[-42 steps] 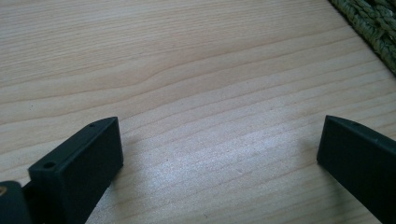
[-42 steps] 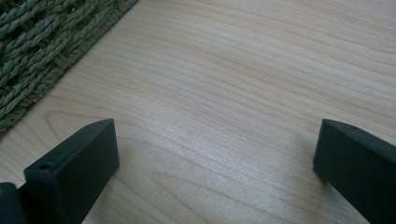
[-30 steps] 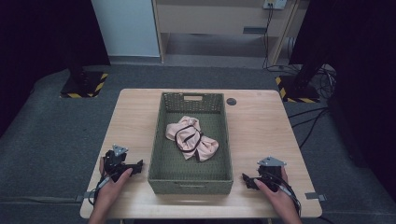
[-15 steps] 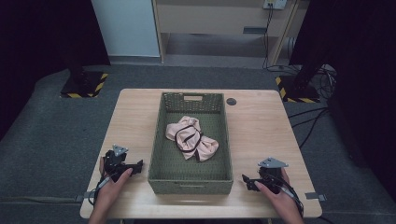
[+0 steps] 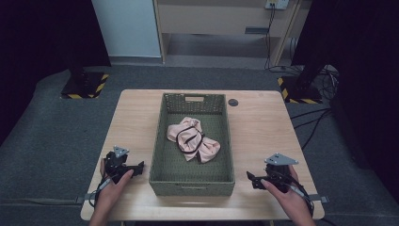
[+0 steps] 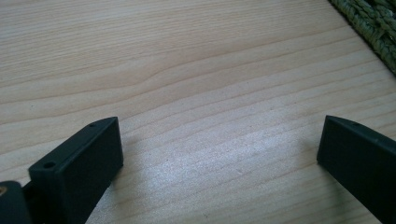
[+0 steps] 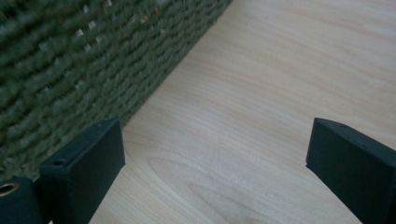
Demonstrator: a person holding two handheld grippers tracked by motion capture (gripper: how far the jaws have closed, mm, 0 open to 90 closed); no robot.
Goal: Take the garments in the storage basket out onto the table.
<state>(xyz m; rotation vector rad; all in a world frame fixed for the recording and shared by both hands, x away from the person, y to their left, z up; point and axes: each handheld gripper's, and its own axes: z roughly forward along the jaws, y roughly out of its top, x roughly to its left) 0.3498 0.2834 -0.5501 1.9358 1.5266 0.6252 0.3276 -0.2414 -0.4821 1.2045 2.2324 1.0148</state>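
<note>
I am resting the left gripper [image 5: 139, 166] and right gripper [image 5: 251, 179] on the pale wooden desk [image 5: 263, 127], jaws apart and holding nothing. Between them, the crumpled pink cloth with black trim [image 5: 193, 140] is lying inside the green woven basket [image 5: 192, 182], so I am flanking it ready to reach in.

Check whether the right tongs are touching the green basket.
Apart. The high view shows bare table between the right tongs and the green basket; the right gripper view shows both jaws open over wood, the basket wall beyond.

basket [image 5: 192, 181]: olive green, woven | cloth [image 5: 193, 143]: pale pink, black trim | table [image 5: 136, 117]: light wood grain | jaws: black | floor stands [image 5: 83, 87]: yellow-black stripes
</note>
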